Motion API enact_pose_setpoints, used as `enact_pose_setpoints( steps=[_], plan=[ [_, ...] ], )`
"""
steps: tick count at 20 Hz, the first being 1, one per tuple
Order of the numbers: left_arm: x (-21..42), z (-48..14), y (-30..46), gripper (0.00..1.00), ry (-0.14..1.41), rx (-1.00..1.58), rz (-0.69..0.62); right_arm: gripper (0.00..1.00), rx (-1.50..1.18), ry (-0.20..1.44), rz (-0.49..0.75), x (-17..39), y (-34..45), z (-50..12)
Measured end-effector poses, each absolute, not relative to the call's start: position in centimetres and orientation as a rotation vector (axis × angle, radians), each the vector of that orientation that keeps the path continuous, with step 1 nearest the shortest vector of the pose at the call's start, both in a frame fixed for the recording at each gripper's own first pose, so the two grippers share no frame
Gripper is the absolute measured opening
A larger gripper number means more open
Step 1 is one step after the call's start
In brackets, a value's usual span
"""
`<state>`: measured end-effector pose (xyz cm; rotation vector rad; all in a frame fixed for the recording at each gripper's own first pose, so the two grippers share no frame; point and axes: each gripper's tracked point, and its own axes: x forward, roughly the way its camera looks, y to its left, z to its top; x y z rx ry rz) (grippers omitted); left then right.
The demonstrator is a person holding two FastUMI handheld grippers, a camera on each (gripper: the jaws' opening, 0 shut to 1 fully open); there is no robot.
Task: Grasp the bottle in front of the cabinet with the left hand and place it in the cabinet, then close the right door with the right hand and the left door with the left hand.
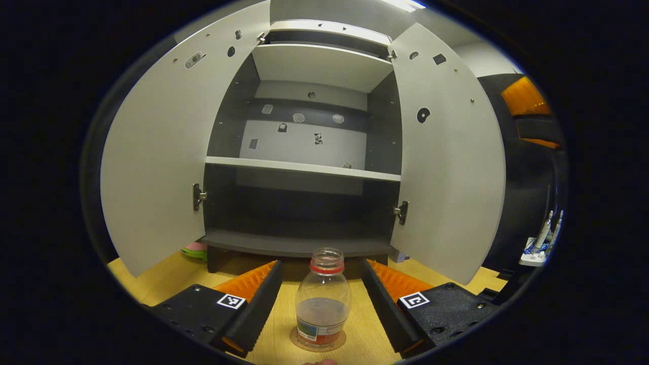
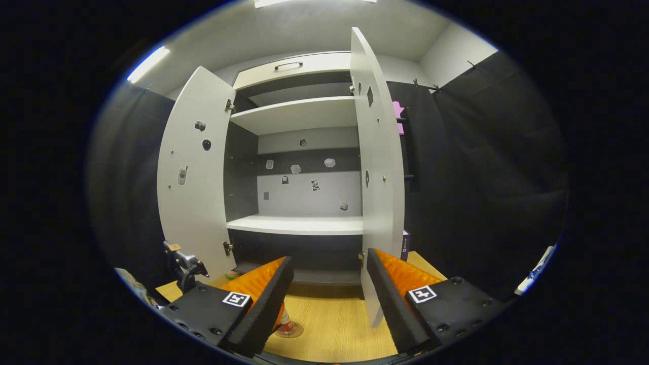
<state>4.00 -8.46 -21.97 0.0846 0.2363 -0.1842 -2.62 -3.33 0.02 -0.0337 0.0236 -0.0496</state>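
A clear plastic bottle (image 1: 323, 301) with a red neck ring and a coloured label stands upright on the wooden table (image 1: 162, 276), in front of the cabinet (image 1: 299, 170). My left gripper (image 1: 321, 264) is open, with a finger on each side of the bottle and a gap to both. The left door (image 1: 157, 152) and right door (image 1: 446, 152) are swung wide. In the right gripper view, my right gripper (image 2: 329, 258) is open and holds nothing, facing the cabinet (image 2: 299, 223) close to the right door (image 2: 377, 177). The bottle's base (image 2: 288, 328) peeks out beside one finger.
A pink and green object (image 1: 195, 248) lies under the left door by the cabinet's foot. A white holder with tools (image 1: 542, 243) sits at the far right. A small box (image 2: 405, 243) stands behind the right door. Another gripper's body (image 2: 183, 266) shows at the left.
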Motion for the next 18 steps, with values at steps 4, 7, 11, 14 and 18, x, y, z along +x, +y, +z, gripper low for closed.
enact_pose_setpoints(
  steps=[4,7,11,14,18],
  plan=[
    [3.5,-25.0,-8.4,0.95,0.300,0.040,-0.183,0.97,-0.038,0.030,-0.057,-2.7,-3.9,-0.1],
    [3.3,-26.5,-7.8,0.95,0.321,0.029,-0.171,0.97,-0.041,0.032,-0.057,-2.7,-4.0,-0.1],
    [2.9,-28.3,-7.6,0.95,0.368,0.031,-0.167,0.97,-0.043,0.043,-0.051,-2.5,-4.0,-0.5],
    [2.9,-28.4,-8.1,0.94,0.369,0.029,-0.193,0.97,-0.043,0.038,-0.048,-2.3,-3.8,-0.4],
    [2.4,-27.5,-8.4,0.76,0.392,0.028,-0.220,0.97,-0.032,0.039,-0.042,-2.2,-3.6,-0.6]
  ],
)
